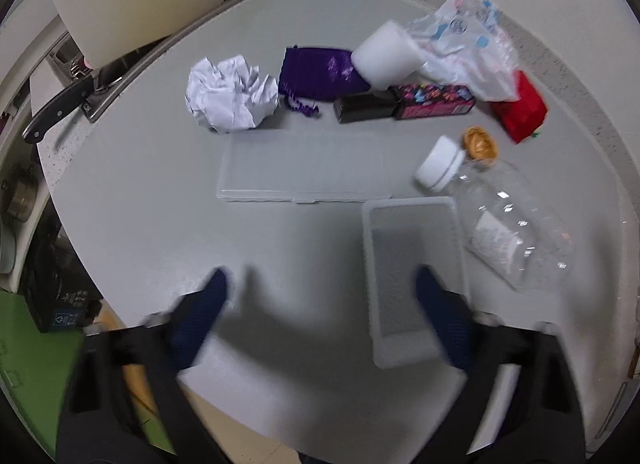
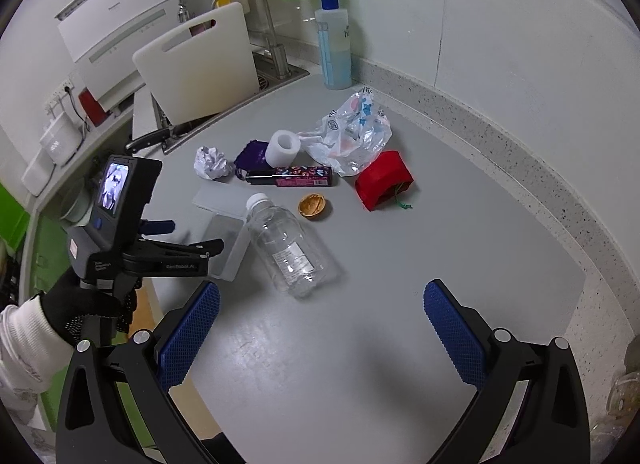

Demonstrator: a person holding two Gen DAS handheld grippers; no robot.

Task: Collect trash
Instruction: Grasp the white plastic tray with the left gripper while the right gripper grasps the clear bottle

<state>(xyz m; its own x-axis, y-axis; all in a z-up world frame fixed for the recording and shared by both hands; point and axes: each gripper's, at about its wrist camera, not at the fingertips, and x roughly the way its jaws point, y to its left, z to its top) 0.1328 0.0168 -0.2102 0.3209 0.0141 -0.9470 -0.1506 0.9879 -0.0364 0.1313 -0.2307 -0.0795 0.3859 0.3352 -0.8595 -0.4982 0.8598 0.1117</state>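
Observation:
Trash lies across the grey counter [image 1: 160,224]: crumpled white paper [image 1: 230,94], a purple pouch [image 1: 320,72], a white roll [image 1: 386,52], a plastic bag [image 1: 468,48], a dark patterned box [image 1: 404,102], a red pouch [image 1: 520,108], a nut shell [image 1: 480,142] and a clear bottle [image 1: 508,216] on its side. My left gripper [image 1: 320,300] is open low over a translucent tray [image 1: 412,264]; its right finger overlaps the tray, and the left finger is outside it. My right gripper [image 2: 320,316] is open over bare counter, near the bottle [image 2: 292,248].
A flat clear lid [image 1: 304,172] lies behind the tray. A sink [image 2: 276,76] with a white cutting board [image 2: 200,64] and a knife [image 2: 160,136] is at the back left. A blue liquid bottle [image 2: 334,48] stands by the wall. The counter edge drops off at the left.

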